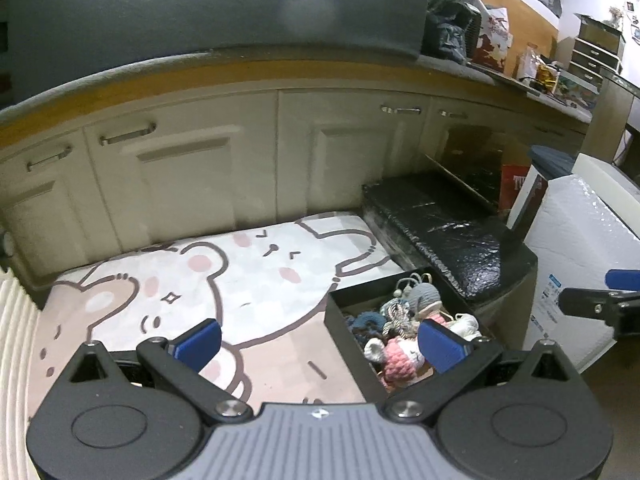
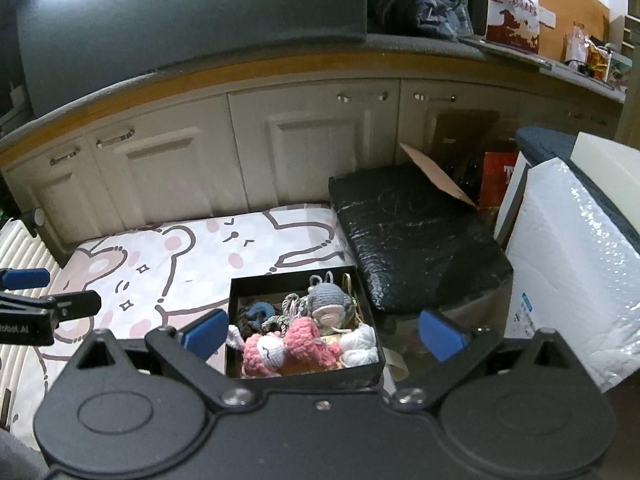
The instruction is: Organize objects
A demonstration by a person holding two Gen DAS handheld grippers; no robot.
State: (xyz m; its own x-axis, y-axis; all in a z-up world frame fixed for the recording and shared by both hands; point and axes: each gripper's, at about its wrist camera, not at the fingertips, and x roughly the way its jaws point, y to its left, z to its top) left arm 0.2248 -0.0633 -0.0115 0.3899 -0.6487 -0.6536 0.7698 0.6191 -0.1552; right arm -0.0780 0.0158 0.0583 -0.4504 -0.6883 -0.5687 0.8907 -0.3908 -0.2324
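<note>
box [image 1: 344, 328] near corner tucked behind the left gripper [image 1: 318, 346], pink toy [image 2: 280, 350] half buried under other stuff, dark toys [image 2: 256, 316] too tangled to make out, right gripper [image 1: 608, 304] chopped off by the frame edge

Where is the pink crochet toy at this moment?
The pink crochet toy lies in the black box on the bear mat, at the box's near edge, beside white yarn balls and below a grey crochet doll.
</note>
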